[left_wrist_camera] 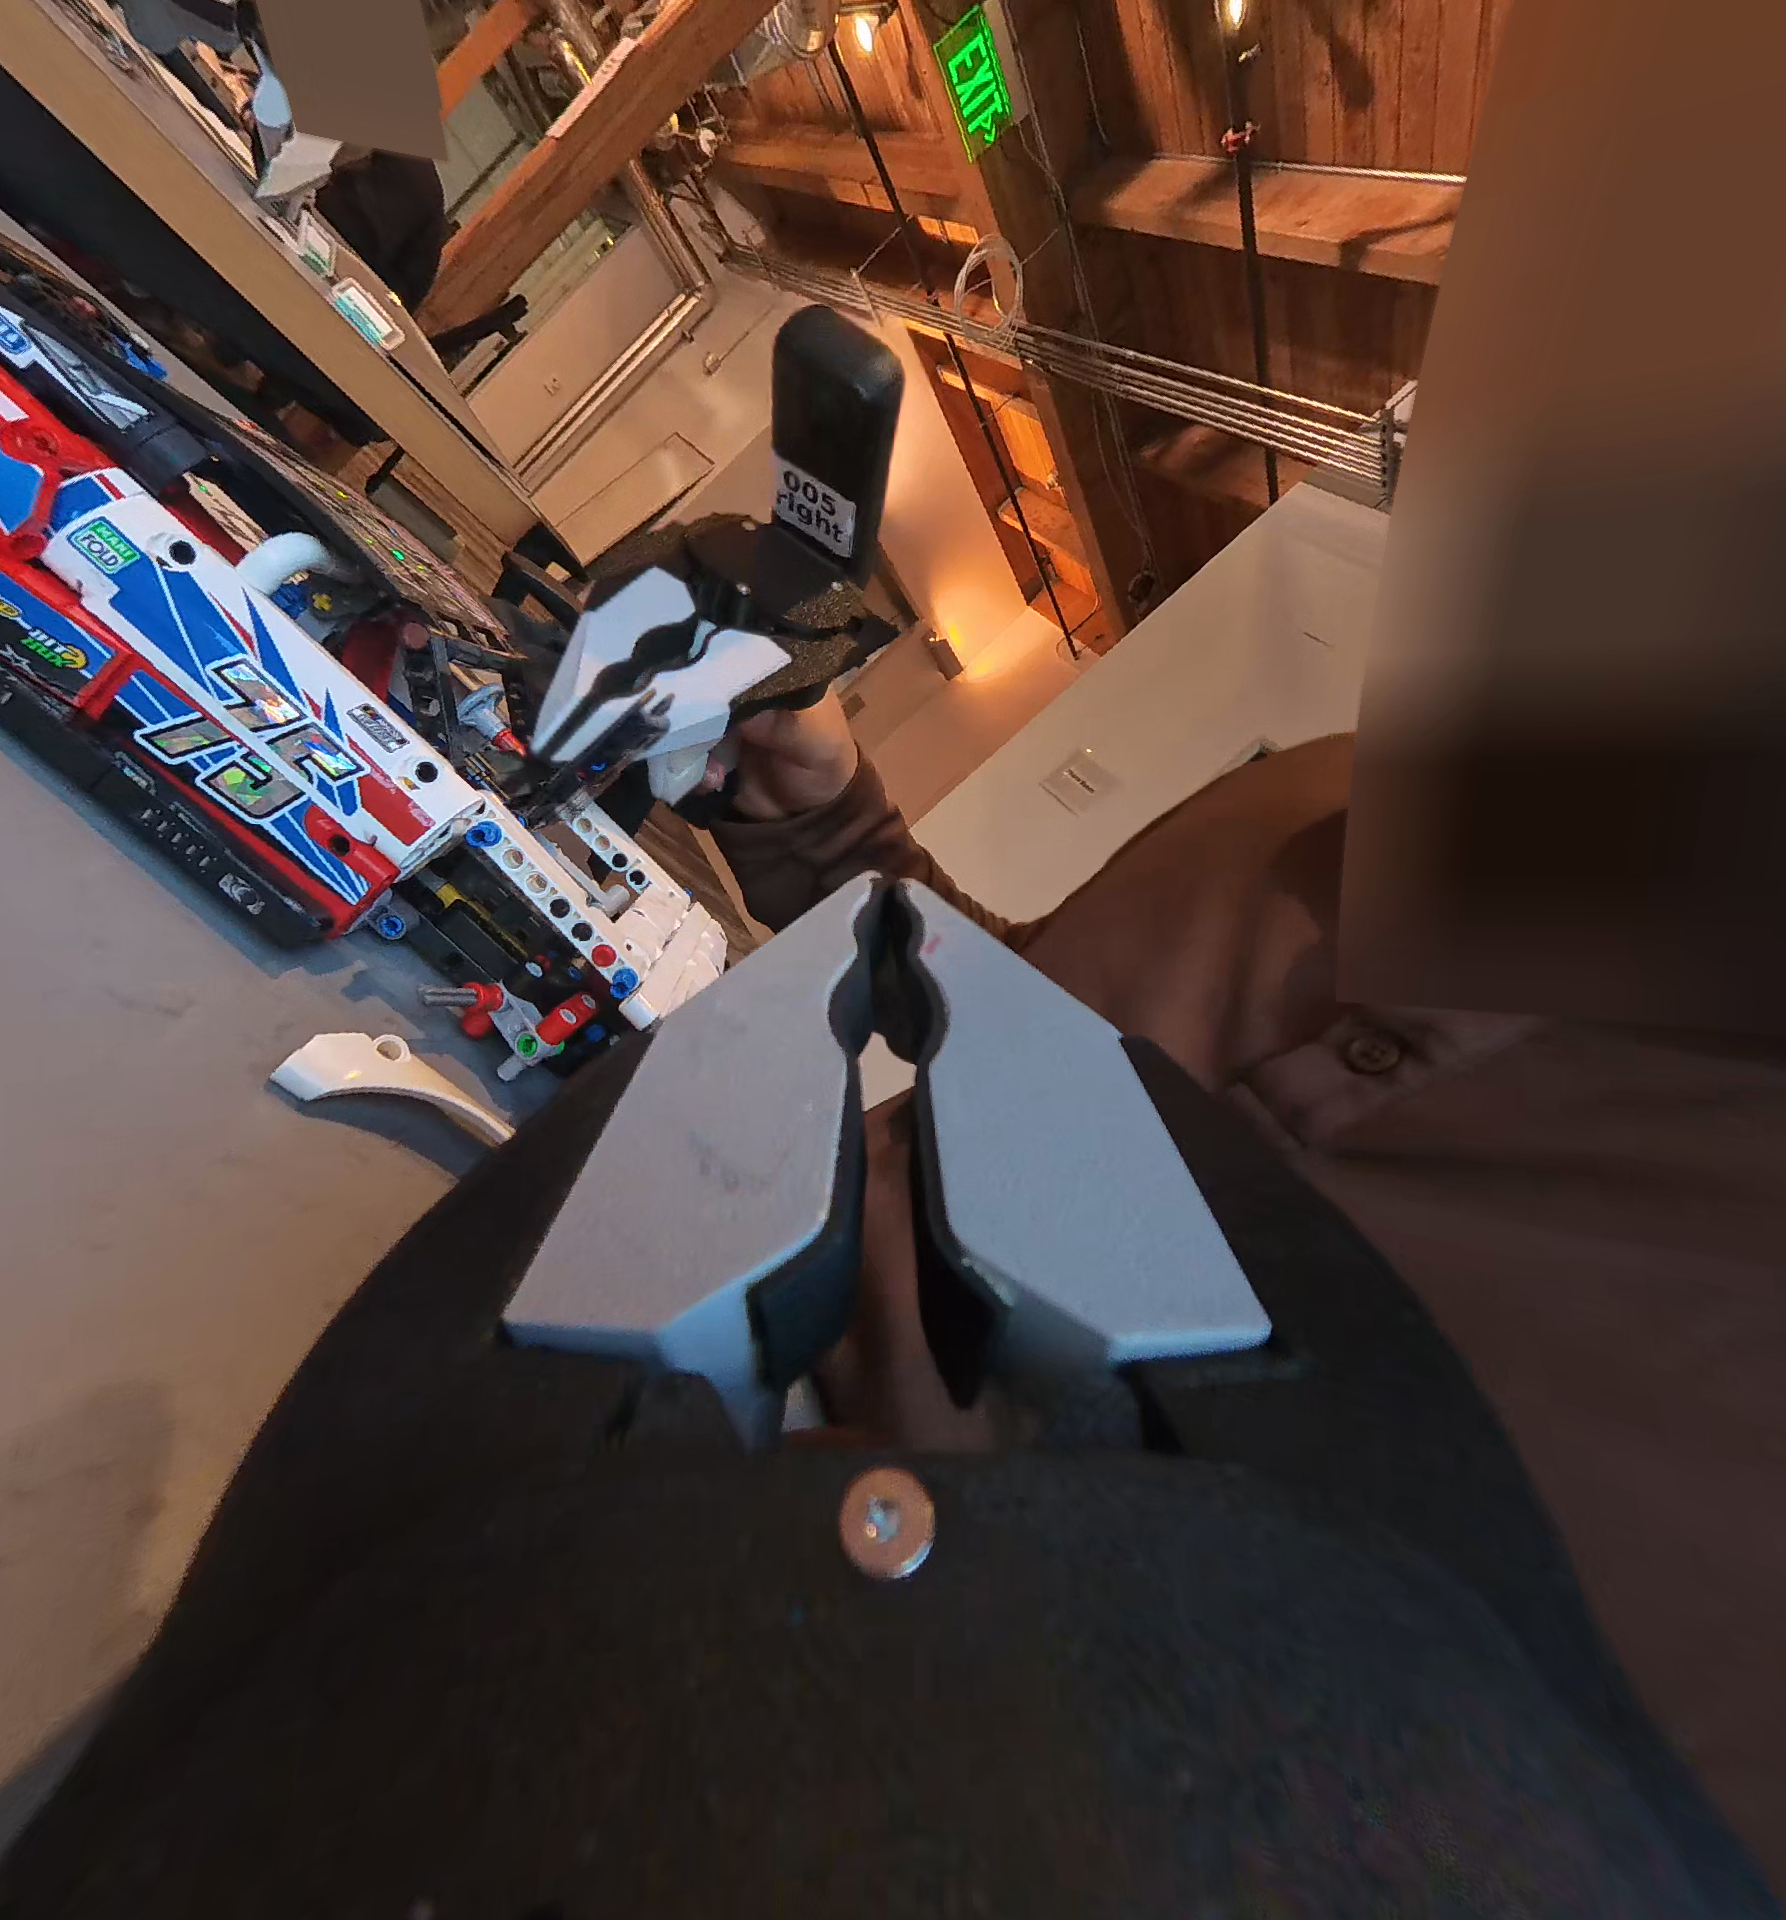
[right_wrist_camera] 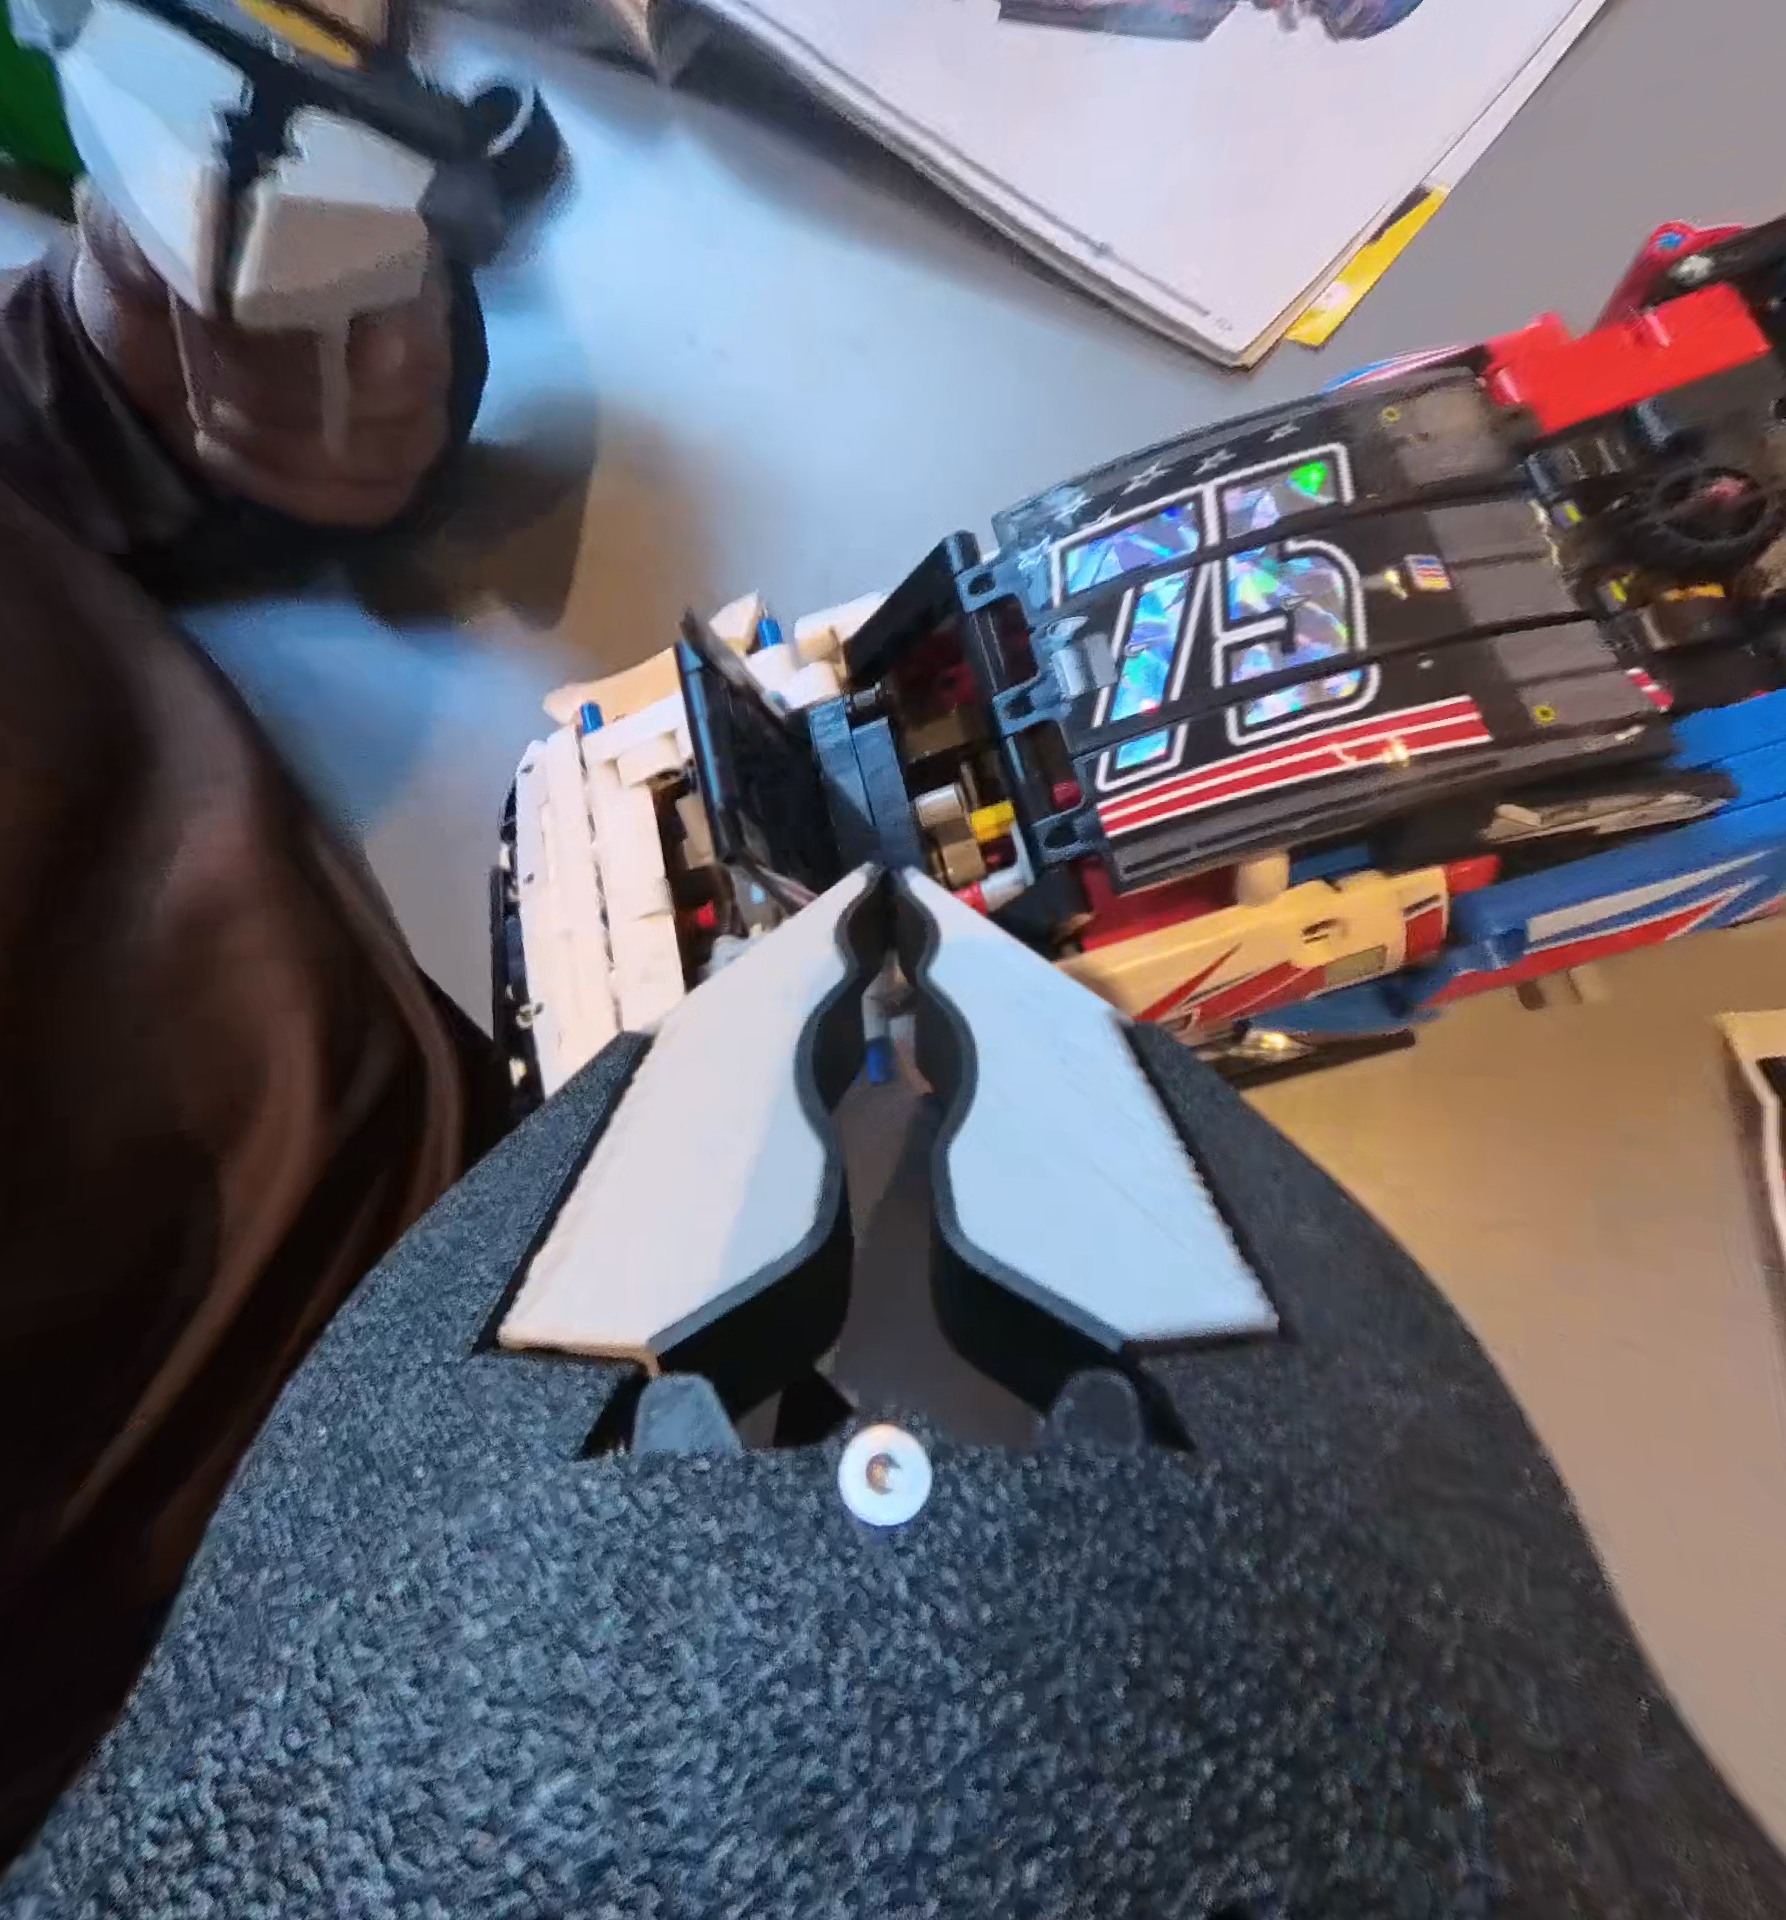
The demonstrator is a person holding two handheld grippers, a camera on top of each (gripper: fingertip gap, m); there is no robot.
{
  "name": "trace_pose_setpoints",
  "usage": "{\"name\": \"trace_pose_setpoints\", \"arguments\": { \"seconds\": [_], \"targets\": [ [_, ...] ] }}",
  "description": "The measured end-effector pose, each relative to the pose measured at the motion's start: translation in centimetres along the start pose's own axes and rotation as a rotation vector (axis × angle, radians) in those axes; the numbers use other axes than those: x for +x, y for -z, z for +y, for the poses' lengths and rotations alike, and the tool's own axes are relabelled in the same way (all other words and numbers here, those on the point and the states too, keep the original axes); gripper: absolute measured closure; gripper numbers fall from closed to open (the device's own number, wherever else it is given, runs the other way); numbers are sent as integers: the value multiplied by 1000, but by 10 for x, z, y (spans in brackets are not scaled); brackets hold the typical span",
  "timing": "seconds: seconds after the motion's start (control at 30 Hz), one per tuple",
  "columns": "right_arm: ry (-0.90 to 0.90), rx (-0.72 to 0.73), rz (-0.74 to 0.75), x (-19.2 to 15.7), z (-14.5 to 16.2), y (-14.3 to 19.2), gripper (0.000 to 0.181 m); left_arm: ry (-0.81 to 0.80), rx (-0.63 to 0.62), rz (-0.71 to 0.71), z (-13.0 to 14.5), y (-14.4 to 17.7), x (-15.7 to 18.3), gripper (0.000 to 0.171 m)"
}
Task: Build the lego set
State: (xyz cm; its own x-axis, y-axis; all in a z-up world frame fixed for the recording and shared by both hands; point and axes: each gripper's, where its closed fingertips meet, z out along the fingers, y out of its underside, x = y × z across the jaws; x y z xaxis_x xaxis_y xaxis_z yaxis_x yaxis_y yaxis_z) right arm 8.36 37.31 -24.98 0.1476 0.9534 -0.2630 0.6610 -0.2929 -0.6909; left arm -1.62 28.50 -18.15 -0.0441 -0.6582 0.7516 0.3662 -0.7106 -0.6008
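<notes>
Right wrist view: we see the car (right_wrist_camera: 1284, 727) largely built, a white panel (left_wrist_camera: 390, 1081) loose, both hand-held grippers pressed together, empty.

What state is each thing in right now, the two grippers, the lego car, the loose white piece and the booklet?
Left gripper: shut, empty, raised off the table.
Right gripper: shut, tips at the car's open front end.
Lego car: partly built, lying on the table, front internals exposed.
Loose white piece: unattached, flat on the table beside the car.
Booklet: open, lying flat.
</notes>
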Motion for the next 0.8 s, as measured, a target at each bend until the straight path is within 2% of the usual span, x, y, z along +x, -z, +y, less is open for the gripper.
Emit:
{"name": "trace_pose_setpoints", "arguments": {
  "seconds": [0.07, 0.17, 0.3, 0.43, 0.5, 0.57, 0.63, 0.8],
  "targets": [
    [-13, 25, -21, -4, -2, 3, 181, 3, 4, 1, 0, 1, 0, 171],
    [60, 76, -30, -17, -10, 14, 181, -2, -6, -7, 1, -1, -1, 171],
    [149, -33, -140, -50, 11, 7, 181, -30, -44, -34, 7, -6, -3, 171],
    [167, -75, -108, -54, 16, 1, 180, -94, -119, -108, 19, -15, -11, 171],
    [169, -87, -92, -54, 15, 0, 169, -151, -153, -228, 23, -19, -25, 171],
    [212, -122, -58, -55, 14, -3, 178, -225, -243, -362, 30, -24, -44, 171],
    [251, -193, -10, -53, 14, -4, 181, -315, -351, -422, 38, -36, -52, 171],
    [239, -316, -29, -52, 18, -8, 181, -445, -496, -463, 43, -69, -64, 171]
  ]
}}
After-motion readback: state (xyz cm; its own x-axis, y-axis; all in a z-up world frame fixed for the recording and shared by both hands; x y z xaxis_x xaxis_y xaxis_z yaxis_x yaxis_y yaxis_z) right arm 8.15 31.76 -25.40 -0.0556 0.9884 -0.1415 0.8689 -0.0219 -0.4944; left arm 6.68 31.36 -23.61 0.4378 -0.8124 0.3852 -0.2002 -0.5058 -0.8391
